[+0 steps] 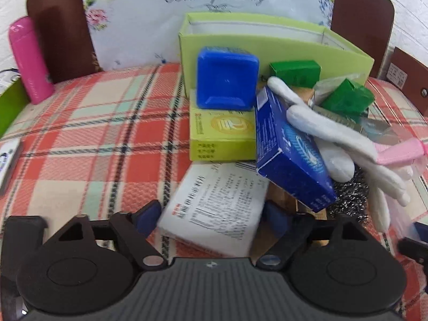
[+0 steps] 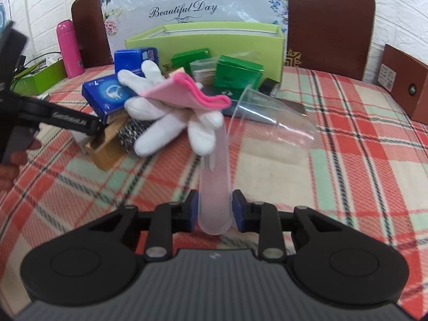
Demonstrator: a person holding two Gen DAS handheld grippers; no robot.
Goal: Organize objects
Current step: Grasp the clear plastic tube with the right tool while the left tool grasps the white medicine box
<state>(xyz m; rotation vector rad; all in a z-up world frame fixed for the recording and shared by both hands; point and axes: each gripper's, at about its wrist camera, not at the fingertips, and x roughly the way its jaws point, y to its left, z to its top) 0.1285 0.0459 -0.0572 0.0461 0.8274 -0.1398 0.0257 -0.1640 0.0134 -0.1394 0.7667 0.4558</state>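
My left gripper (image 1: 211, 211) is shut on a white printed box (image 1: 216, 211) at the near edge of a pile. The pile holds a blue square tub (image 1: 227, 77), a yellow-green box (image 1: 222, 136), a dark blue box (image 1: 289, 155), green boxes (image 1: 294, 72) and a white glove (image 1: 331, 131). My right gripper (image 2: 215, 210) is shut on a clear plastic bag (image 2: 215, 187) that hangs with the white glove (image 2: 171, 117) and a pink cloth (image 2: 187, 91) at its far end, lifted over the table. The open lime-green box (image 2: 203, 42) stands behind the pile.
A pink bottle (image 1: 29, 58) stands far left by brown chair backs (image 1: 61, 34). A clear plastic cup (image 2: 272, 117) lies on the plaid tablecloth (image 2: 347, 160). A steel scourer (image 2: 131, 133) and a wooden block (image 2: 107, 147) sit under the glove. The left gripper's arm (image 2: 61, 119) reaches in.
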